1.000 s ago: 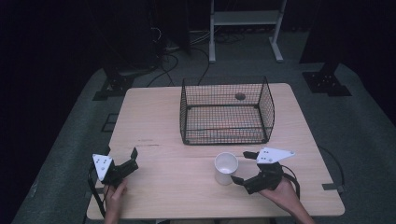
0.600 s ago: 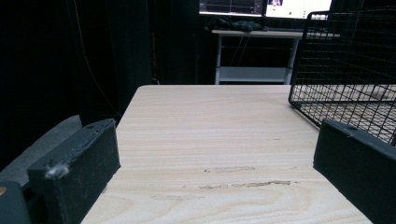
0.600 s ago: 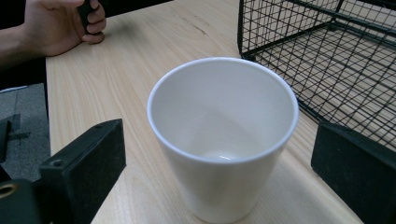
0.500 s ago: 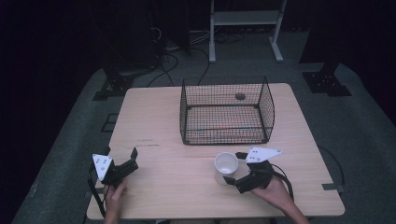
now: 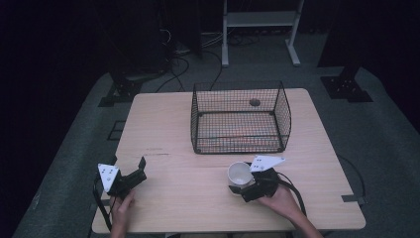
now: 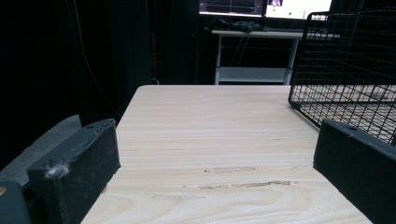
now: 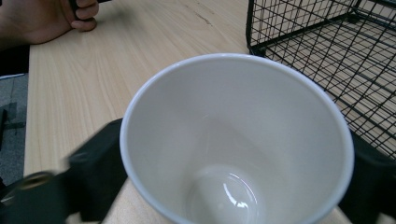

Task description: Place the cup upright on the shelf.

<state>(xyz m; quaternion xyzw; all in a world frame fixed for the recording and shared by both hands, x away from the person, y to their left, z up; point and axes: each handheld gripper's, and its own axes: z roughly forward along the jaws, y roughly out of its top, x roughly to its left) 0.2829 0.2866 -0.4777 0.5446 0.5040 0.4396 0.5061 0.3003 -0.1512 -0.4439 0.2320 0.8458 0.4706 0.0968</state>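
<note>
There is one wooden table (image 5: 168, 124). On it stand one black wire basket (image 5: 240, 118) and one white cup (image 5: 239, 174). There are two grippers, the left gripper (image 5: 140, 167) and the right gripper (image 5: 237, 184), each held by one hand.

A white cup (image 5: 239, 174) stands upright and empty on the tabletop (image 5: 163, 129), its glossy inside bare. It sits just in front of the black wire basket (image 5: 240, 118), near its front wall.
</note>
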